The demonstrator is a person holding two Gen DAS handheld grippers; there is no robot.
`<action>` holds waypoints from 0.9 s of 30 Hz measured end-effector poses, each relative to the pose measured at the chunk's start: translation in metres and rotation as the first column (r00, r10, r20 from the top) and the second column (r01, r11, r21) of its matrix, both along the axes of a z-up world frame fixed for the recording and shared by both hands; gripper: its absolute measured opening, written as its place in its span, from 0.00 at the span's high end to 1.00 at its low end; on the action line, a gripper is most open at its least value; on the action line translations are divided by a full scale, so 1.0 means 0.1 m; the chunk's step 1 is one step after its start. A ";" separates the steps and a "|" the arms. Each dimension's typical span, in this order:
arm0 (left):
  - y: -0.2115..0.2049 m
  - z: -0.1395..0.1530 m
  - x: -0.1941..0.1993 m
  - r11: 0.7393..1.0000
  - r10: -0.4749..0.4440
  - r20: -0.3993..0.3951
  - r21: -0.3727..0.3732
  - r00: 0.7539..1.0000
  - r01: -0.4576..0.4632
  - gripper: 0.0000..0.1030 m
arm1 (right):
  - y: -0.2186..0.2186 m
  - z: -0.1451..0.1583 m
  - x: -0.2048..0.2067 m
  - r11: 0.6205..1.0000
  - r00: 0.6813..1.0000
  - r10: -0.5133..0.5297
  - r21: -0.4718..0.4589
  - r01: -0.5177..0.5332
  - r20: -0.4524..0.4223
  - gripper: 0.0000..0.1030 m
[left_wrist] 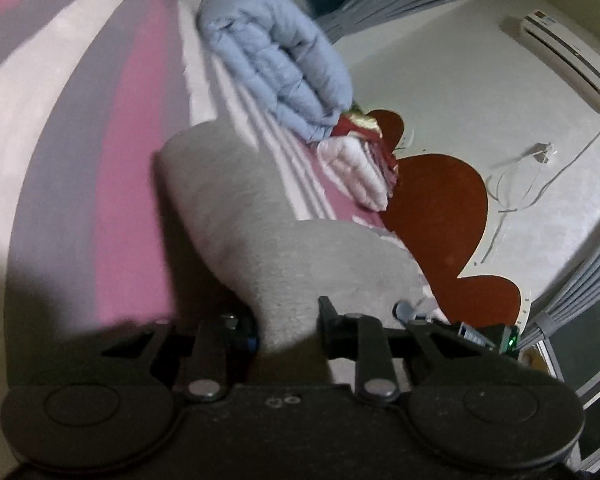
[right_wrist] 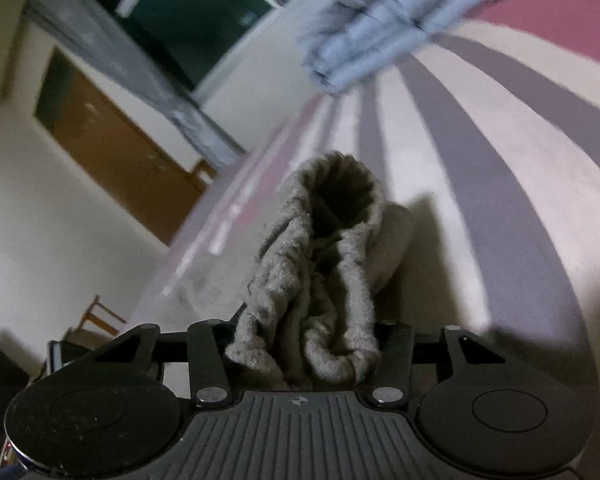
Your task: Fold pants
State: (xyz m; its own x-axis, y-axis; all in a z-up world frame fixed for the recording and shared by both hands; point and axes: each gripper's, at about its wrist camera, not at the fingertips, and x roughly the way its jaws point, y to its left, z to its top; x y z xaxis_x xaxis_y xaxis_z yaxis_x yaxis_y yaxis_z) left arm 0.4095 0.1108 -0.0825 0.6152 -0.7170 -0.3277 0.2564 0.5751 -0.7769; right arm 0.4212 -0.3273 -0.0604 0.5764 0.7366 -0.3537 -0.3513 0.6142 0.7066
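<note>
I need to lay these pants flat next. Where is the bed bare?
Bare striped sheet lies left of the grey pants in the left wrist view, below the blue quilt. It is crowded toward the headboard, where the quilt and pink bedding are stacked.

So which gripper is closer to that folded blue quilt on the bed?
Hard to call. The left gripper and the right gripper both hold the grey pants, well short of the blue quilt in each view.
</note>
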 end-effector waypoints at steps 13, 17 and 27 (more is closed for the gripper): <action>0.01 -0.01 1.06 0.811 0.219 0.047 0.546 0.975 -0.208 0.07 | 0.70 -0.30 1.52 0.943 0.979 -0.164 -0.309 0.122 -0.117 0.01; 0.00 -0.08 0.87 0.814 0.236 0.126 0.516 0.963 -0.267 0.07 | 0.66 -0.41 1.37 0.955 0.992 -0.127 -0.275 0.115 -0.026 0.00; 0.11 0.13 0.00 0.704 0.372 0.201 0.575 0.906 -0.416 0.06 | 0.26 -0.17 0.67 0.976 0.990 -0.132 -0.169 0.139 0.050 0.00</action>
State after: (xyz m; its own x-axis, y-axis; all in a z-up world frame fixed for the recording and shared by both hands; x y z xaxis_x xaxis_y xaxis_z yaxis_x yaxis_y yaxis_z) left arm 0.4096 0.1218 -0.0693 0.8323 -0.0779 -0.5489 -0.0633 0.9702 -0.2337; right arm 0.4886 -0.3014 -0.0771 0.6823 0.5812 -0.4435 -0.2816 0.7687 0.5742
